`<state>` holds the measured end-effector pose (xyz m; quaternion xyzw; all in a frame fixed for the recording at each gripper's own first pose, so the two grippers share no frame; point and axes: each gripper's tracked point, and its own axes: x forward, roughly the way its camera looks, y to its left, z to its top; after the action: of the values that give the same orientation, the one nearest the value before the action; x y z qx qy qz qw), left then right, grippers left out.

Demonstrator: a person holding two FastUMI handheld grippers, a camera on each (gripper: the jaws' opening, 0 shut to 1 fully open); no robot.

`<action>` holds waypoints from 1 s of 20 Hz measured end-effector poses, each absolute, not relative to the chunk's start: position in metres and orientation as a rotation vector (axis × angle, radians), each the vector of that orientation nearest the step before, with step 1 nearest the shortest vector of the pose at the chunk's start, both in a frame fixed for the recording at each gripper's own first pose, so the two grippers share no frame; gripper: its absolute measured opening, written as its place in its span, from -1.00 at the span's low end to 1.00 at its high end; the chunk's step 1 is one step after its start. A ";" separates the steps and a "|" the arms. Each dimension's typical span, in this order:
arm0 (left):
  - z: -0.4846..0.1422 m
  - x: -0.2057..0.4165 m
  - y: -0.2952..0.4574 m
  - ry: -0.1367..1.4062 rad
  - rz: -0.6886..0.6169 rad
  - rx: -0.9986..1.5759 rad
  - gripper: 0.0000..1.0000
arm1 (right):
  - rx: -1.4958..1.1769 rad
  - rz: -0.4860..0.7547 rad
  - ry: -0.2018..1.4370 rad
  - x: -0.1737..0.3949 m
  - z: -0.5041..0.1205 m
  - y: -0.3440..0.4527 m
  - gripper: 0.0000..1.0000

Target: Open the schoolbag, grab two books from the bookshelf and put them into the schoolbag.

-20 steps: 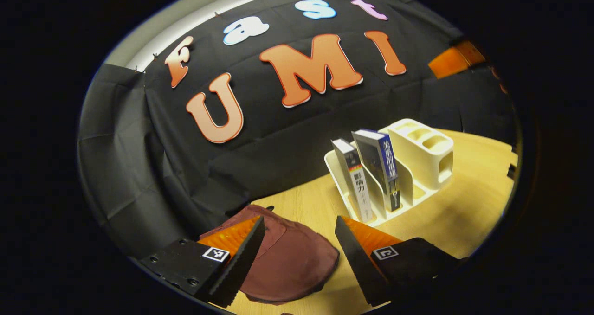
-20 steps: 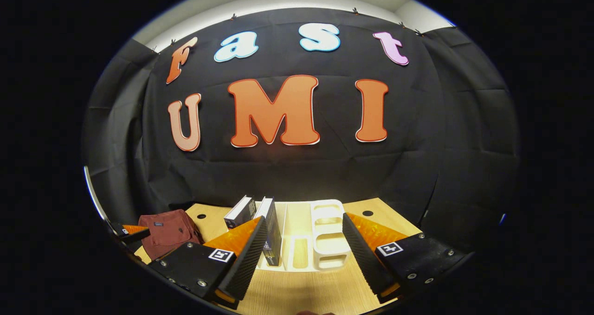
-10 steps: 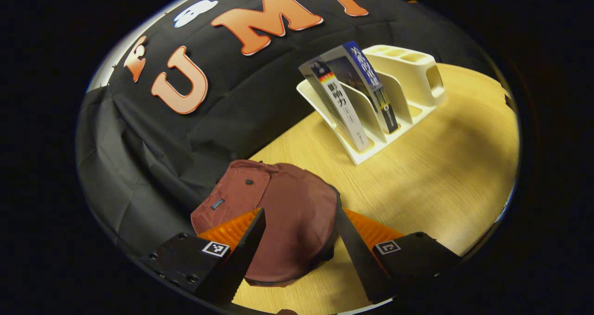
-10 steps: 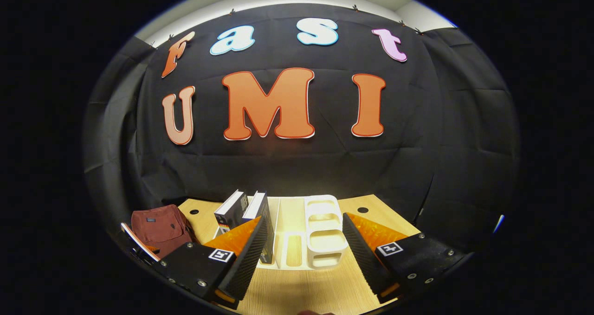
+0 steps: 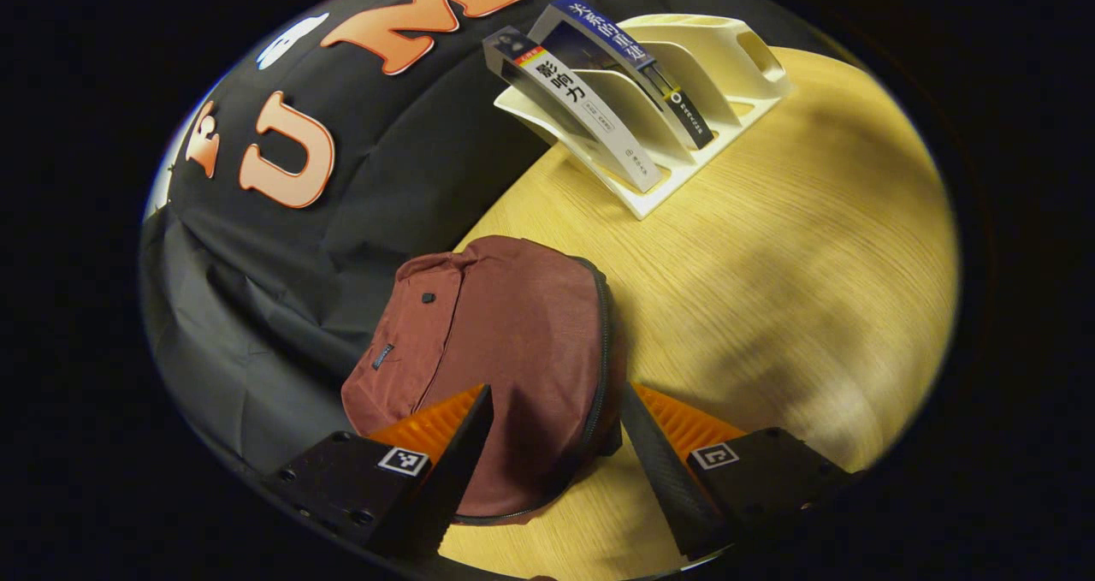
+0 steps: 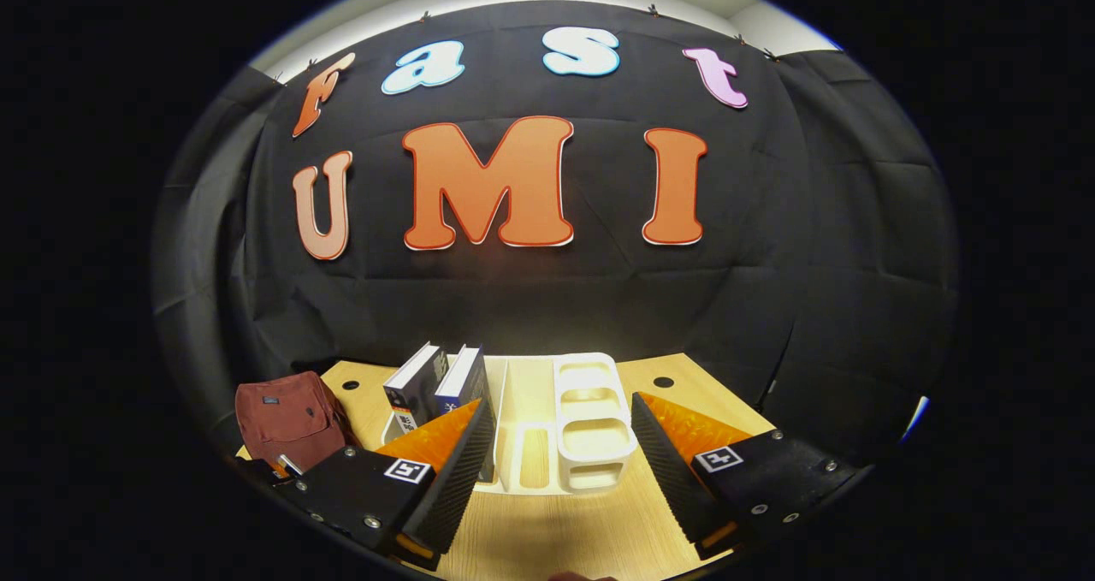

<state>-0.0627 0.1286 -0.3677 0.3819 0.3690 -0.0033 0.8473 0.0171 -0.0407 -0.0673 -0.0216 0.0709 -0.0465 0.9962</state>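
A maroon schoolbag [image 5: 505, 341] lies flat on the wooden table, zip closed along its right edge. My left gripper [image 5: 552, 444] hovers open just over the bag's near end, one finger on each side of it. Two books [image 5: 590, 102] lean in the white bookshelf [image 5: 701, 59] at the back. In the right gripper view the schoolbag [image 6: 287, 418] sits at the far left, and the two books [image 6: 436, 380] stand in the bookshelf [image 6: 582, 427] straight ahead. My right gripper [image 6: 556, 470] is open, back from the shelf, holding nothing.
The wooden table [image 5: 770, 256] spreads to the right of the bag. The bookshelf has a pen-holder block [image 6: 590, 410] with several slots on its right side. Black cloth wall stands close behind bag and shelf. Two round holes [image 6: 663, 382] mark the table's back.
My left gripper has tipped down and moved closer to the schoolbag, which now lies between its fingers. The right gripper view has barely shifted.
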 end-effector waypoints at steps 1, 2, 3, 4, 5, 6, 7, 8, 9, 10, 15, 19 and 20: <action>-0.370 -0.061 0.130 0.786 -0.005 0.805 0.90 | -0.043 -0.094 0.142 0.018 -0.068 -0.043 0.92; -0.372 -0.060 0.132 0.797 0.002 0.803 0.89 | -0.041 -0.093 0.143 0.018 -0.068 -0.044 0.92; -0.374 -0.059 0.134 0.806 0.005 0.804 0.86 | -0.040 -0.095 0.144 0.018 -0.069 -0.046 0.92; -0.375 -0.059 0.134 0.814 0.009 0.802 0.70 | -0.039 -0.093 0.144 0.019 -0.069 -0.047 0.92; -0.374 -0.059 0.134 0.819 0.011 0.796 0.58 | -0.040 -0.094 0.146 0.020 -0.070 -0.049 0.92; -0.372 -0.058 0.135 0.818 0.014 0.791 0.38 | -0.038 -0.092 0.147 0.021 -0.070 -0.050 0.92; -0.370 -0.056 0.133 0.820 0.012 0.789 0.48 | -0.035 -0.091 0.150 0.021 -0.071 -0.051 0.92; -0.367 -0.056 0.133 0.816 0.008 0.787 0.10 | -0.032 -0.089 0.152 0.021 -0.072 -0.053 0.92; -0.365 -0.056 0.130 0.821 -0.001 0.785 0.02 | -0.028 -0.086 0.155 0.023 -0.074 -0.053 0.92; -0.362 -0.056 0.130 0.824 -0.003 0.788 -0.10 | -0.025 -0.083 0.156 0.023 -0.075 -0.054 0.92; -0.348 -0.052 0.132 0.841 0.004 0.772 -0.79 | -0.016 -0.058 0.159 0.026 -0.077 -0.059 0.92; -0.328 -0.049 0.133 0.851 0.006 0.708 -0.89 | -0.017 -0.031 0.171 0.028 -0.081 -0.065 0.92; -0.321 -0.047 0.133 0.849 0.003 0.697 -0.89 | -0.017 -0.024 0.175 0.029 -0.083 -0.066 0.92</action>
<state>-0.0467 0.1329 -0.3208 0.3313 0.4034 0.0016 0.8529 0.0287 -0.0656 -0.0829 -0.0086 0.0872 -0.0119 0.9961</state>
